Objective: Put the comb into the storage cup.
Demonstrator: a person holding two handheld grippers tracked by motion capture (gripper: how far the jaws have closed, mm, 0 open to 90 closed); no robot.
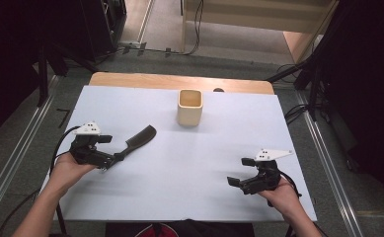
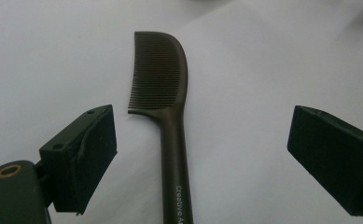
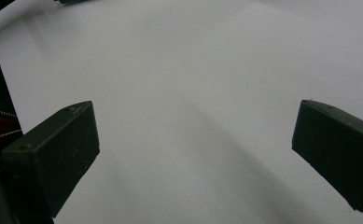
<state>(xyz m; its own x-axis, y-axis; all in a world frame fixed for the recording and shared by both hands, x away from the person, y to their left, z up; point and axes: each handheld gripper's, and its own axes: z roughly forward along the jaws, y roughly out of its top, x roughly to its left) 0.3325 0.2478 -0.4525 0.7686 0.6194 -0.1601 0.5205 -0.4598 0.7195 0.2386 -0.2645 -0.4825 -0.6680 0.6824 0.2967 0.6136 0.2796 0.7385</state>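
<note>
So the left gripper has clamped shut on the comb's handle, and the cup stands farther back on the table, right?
Not quite: the left gripper is open, its pads clear of the comb lying between them, as the left gripper view shows. The cup does stand farther back.

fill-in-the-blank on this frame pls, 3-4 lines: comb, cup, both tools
1. The comb's handle lies between the left tool's jaws, which stand ____.
2. The comb lies flat on the white ____.
3. The beige cup stands ____, its mouth facing up.
4. The right tool holds ____.

Missing words: open; table; upright; nothing
</note>
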